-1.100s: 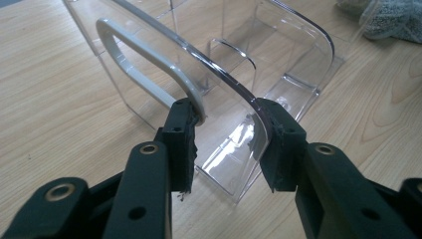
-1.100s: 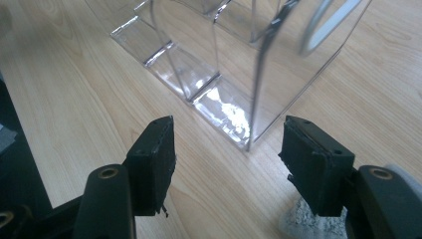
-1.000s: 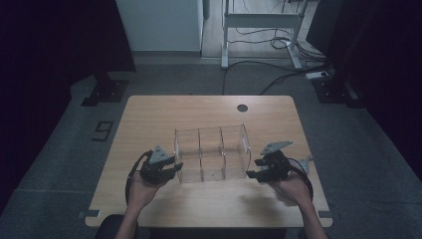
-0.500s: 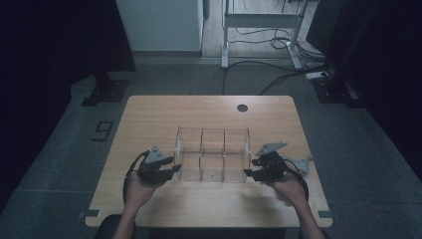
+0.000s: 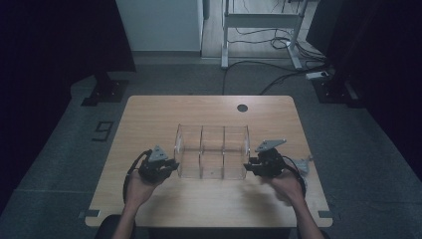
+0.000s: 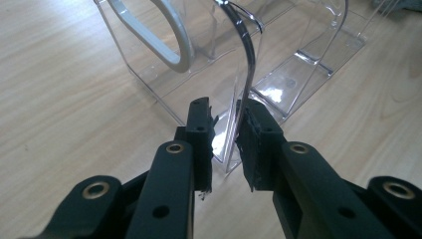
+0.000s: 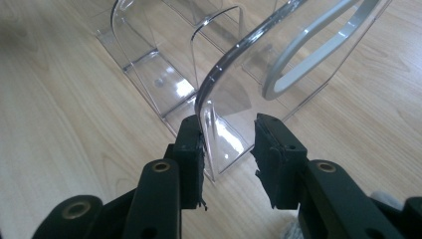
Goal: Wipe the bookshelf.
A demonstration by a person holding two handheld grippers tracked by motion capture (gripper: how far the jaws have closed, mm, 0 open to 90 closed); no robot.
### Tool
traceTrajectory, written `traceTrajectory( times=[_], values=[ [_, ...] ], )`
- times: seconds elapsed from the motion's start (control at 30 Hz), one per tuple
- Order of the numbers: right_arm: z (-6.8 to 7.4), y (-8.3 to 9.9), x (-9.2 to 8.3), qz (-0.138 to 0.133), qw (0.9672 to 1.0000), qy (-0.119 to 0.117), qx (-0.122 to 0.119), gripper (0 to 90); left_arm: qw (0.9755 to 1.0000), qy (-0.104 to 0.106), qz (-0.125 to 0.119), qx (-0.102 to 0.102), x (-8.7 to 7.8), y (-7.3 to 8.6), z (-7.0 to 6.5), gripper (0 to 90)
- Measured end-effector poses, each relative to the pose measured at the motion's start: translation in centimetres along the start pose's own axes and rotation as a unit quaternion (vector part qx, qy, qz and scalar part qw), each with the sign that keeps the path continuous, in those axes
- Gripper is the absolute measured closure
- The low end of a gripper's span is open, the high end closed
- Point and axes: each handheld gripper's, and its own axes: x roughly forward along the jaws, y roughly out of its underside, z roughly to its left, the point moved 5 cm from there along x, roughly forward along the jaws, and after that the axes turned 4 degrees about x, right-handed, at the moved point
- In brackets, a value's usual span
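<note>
A light wooden surface [image 5: 149, 119] with rounded corners stands on a grey floor, with a small dark round hole [image 5: 242, 107] near its far edge. On the middle of the surface, a little toward the near side, sits a clear plastic organizer [image 5: 212, 151], its inside split by see-through dividers into a row of compartments running left to right. Its end walls are curved at the top, and a pale oval handle cut-out shows in each end wall in the gripper views.

The person's two hands reach in from the near edge, one at each end of the organizer. The left gripper [image 5: 166, 167] is at the organizer's near left corner; in the left gripper view its two black jaws stand on either side of the thin clear end wall [image 6: 234, 117], nearly closed on it, with only a narrow gap left around the plastic. The right gripper [image 5: 250, 167] is at the near right corner; in the right gripper view its jaws straddle the curved right end wall [image 7: 219, 119] and stand wider apart, the left jaw close against the plastic and the right jaw clear of it.
</note>
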Motion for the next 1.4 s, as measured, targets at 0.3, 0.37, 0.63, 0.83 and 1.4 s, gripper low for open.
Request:
traceTrajectory(
  times=[0.3,0.37,0.63,0.83,1.4],
  values=[
    [-1.5,-1.2,0.9,-0.004,0.9999,0.006,0.012,62.2,1.0,-0.002,0.005,0.001,1.2,-1.2,1.7,74.1],
    [-2.1,-1.5,1.3,-0.005,0.9998,0.006,0.018,61.5,1.0,-0.002,0.006,0.002,1.5,-1.4,2.0,74.1],
    [-3.0,-2.0,1.8,-0.005,0.9996,0.002,0.029,60.5,0.9999,-0.006,0.008,0.001,2.1,-2.1,2.8,74.2],
    [-2.5,-1.8,1.4,0.01,0.9998,0.012,0.014,45.0,0.9999,-0.013,-0.009,-0.007,1.1,-2.4,2.3,52.4],
    [0.1,-0.2,-1.2,0.008,0.9998,-0.013,-0.011,18.9,0.9996,0.022,-0.016,0.0,-2.1,-0.8,-0.3,13.0]
  ],
)
